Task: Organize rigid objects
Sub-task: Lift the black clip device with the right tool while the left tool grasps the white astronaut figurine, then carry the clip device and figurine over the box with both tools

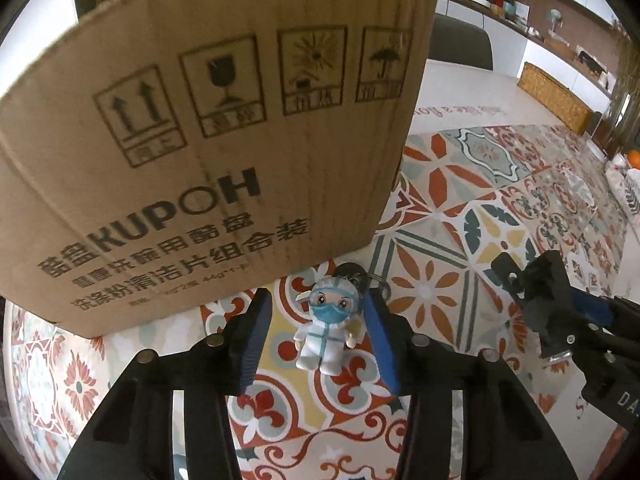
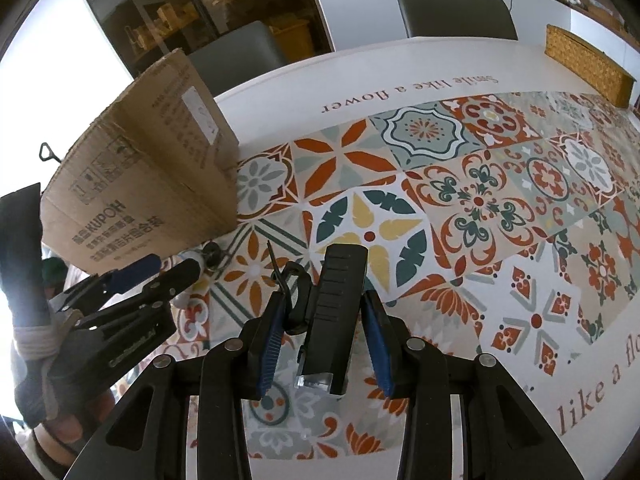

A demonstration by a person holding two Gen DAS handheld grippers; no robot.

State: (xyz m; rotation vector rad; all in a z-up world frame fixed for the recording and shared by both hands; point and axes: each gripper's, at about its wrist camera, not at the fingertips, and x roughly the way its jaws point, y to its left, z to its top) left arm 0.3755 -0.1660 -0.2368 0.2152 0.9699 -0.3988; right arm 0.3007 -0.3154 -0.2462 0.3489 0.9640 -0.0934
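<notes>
Patterned tile-print cloth (image 2: 460,200) covers the tabletop. Corrugated cardboard box (image 1: 200,160) upper left. Left tool (image 1: 316,336) sits narrow around the plastic medic keychain figure (image 1: 326,328), centre-bottom; right tool (image 2: 320,328) clamps a ribbed black flashlight (image 2: 336,312).

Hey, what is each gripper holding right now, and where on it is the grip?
The right gripper is shut on the black flashlight, by its sides at mid-body. The left gripper straddles the figurine keychain, pads not yet pressing it.

A home dining room: patterned tablecloth (image 2: 480,200), upholstered chairs (image 2: 456,12), cluttered wall shelves (image 1: 560,20), a woven basket (image 2: 588,64)
</notes>
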